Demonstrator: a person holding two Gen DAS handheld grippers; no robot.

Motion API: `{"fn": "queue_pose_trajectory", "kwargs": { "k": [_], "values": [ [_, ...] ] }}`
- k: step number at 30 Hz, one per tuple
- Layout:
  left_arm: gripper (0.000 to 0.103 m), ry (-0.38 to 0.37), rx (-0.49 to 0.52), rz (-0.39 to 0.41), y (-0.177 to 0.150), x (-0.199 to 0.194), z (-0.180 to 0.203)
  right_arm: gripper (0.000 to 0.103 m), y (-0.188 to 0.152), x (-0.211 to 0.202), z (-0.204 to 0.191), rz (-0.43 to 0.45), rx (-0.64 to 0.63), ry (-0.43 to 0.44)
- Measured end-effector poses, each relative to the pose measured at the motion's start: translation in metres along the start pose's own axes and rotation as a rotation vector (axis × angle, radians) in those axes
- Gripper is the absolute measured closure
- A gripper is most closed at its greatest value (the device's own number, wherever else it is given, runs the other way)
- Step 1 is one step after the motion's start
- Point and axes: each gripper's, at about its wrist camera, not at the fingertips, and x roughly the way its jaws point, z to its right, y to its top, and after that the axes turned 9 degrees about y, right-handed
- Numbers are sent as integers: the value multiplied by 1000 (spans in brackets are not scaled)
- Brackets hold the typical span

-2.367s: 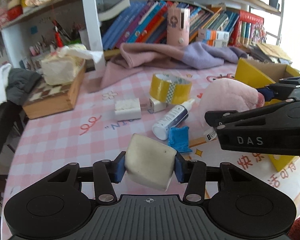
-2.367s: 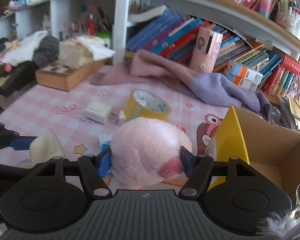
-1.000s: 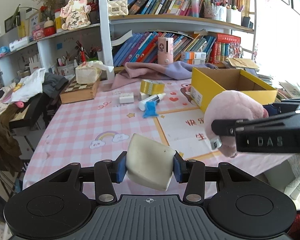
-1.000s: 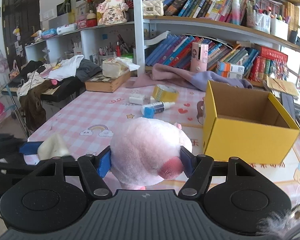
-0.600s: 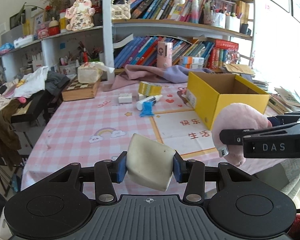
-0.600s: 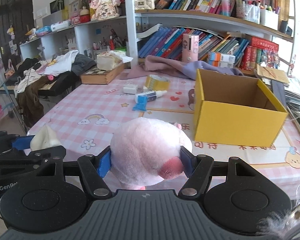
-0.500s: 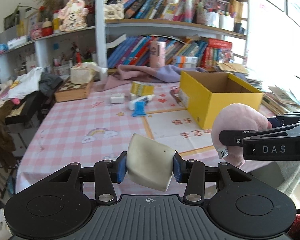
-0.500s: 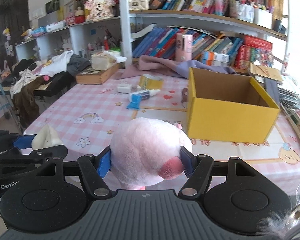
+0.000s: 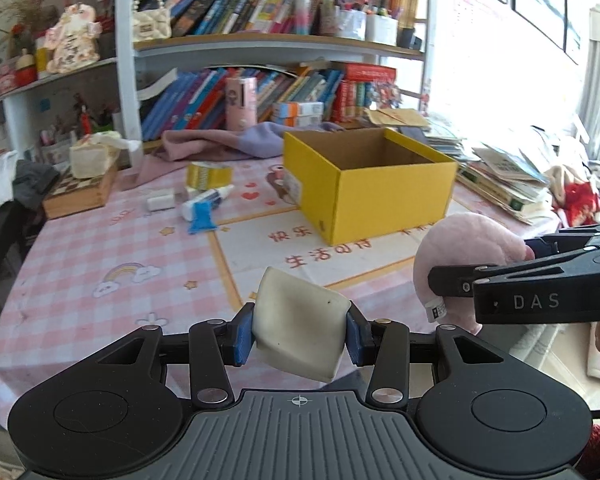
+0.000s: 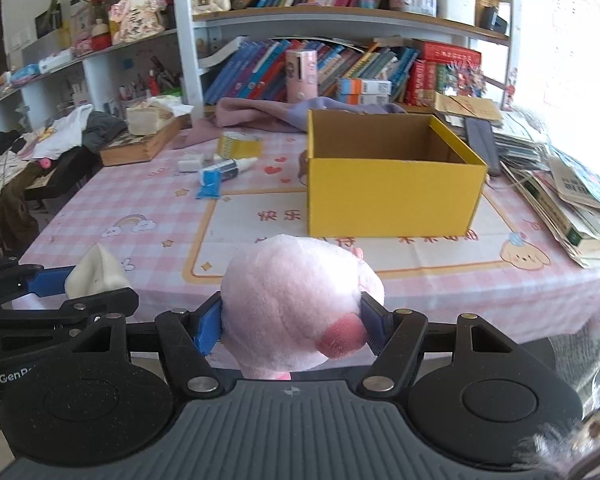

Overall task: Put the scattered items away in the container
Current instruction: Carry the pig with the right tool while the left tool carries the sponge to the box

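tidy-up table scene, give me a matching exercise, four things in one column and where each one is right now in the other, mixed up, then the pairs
Things:
1. pink plush toy
2. cream foam block
3. roll of yellow tape
4. yellow box

Places:
A. lying on the checked tablecloth, near the white tube
B. clamped in the left gripper
C. standing open on the table, nothing visible inside
D. clamped in the right gripper

Pairs: 1-D, 2-B, 3-A, 4-C
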Motion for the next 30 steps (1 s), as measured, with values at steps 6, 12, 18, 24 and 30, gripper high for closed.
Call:
{"fn": "queue_pose_trajectory", "kwargs": {
  "k": [6, 12, 18, 24, 30],
  "values": [
    [60, -36, 19, -5, 2, 2, 9, 37, -7, -8, 9, -6, 34, -21],
    [60, -82, 69, -3, 5, 6, 26, 37, -11, -17, 31, 16, 101, -77],
    [60, -120, 89, -3, 8, 15, 40, 37, -16, -20, 53, 8, 155, -129],
    [60, -167, 120, -6, 13, 25, 56, 37, -17, -21, 66, 0, 172, -165],
    [60, -200, 148, 3, 22, 39, 71, 37, -14, -17, 83, 1, 195, -193]
  ]
}}
